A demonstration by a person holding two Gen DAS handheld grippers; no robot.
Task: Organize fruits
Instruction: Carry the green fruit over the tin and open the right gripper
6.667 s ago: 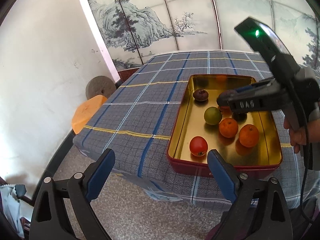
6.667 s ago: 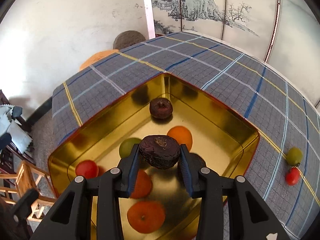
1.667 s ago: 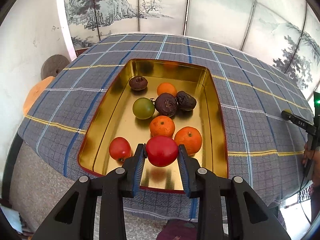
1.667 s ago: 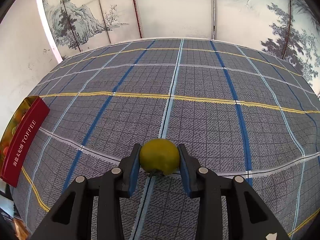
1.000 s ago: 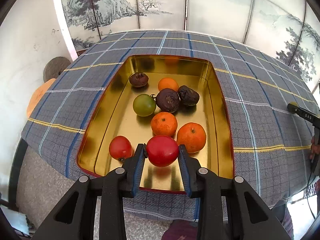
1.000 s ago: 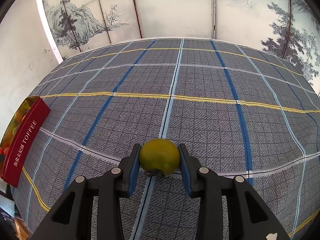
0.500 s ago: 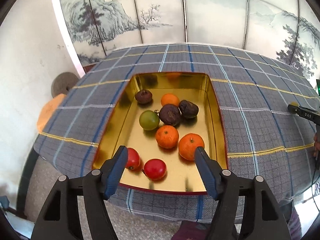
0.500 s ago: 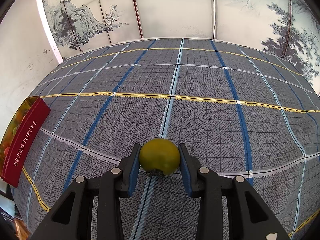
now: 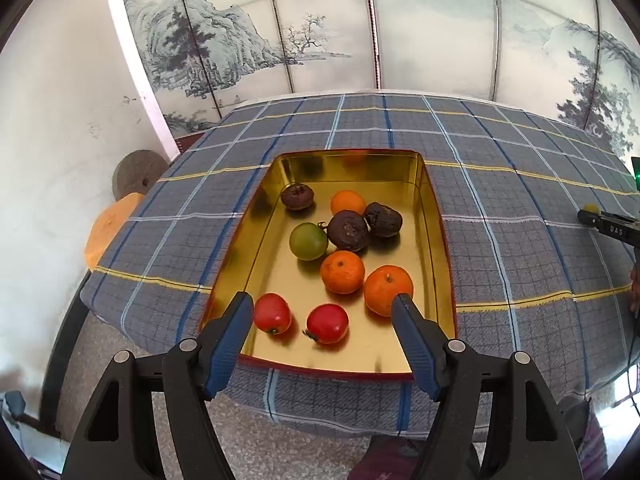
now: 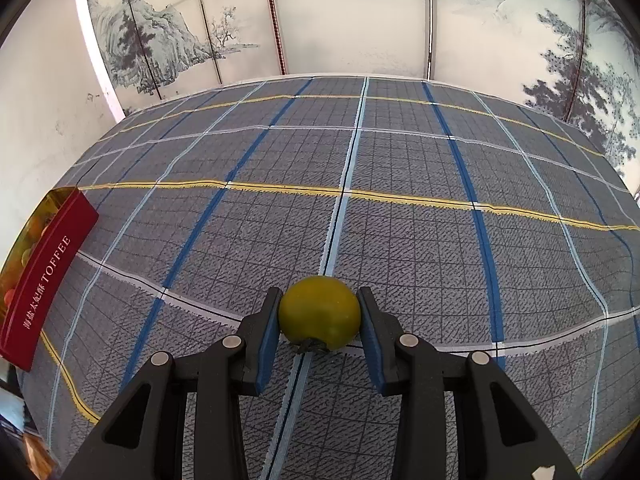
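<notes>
While its blue-padded jaws are opening above the near end of a gold tin tray (image 9: 434,216), the left gripper (image 9: 323,334) holds nothing; the red tomato (image 9: 327,323) seen between its fingers lies loose on the tray floor, clear of both pads. From left to right along that near end sit a second red tomato (image 9: 272,313), the loose red tomato, and a large orange (image 9: 388,290) partly behind the right finger. Farther in lie a green tomato (image 9: 308,241), a smaller orange (image 9: 342,272), two dark wrinkled fruits (image 9: 349,230) touching each other, a third dark fruit (image 9: 297,196) alone at the back left, and another orange (image 9: 348,202) behind them. The tray rests on a blue-grey plaid tablecloth (image 9: 520,216) before a painted landscape screen (image 9: 240,40). At the far right, well apart from the tray, the right gripper (image 10: 320,332) is closed narrowly on a yellow-green tomato (image 10: 319,311), pads pressed to both sides, with the fruit at the cloth's surface. The tray's red outer wall, lettered TOFFEE, shows at that view's left edge.
</notes>
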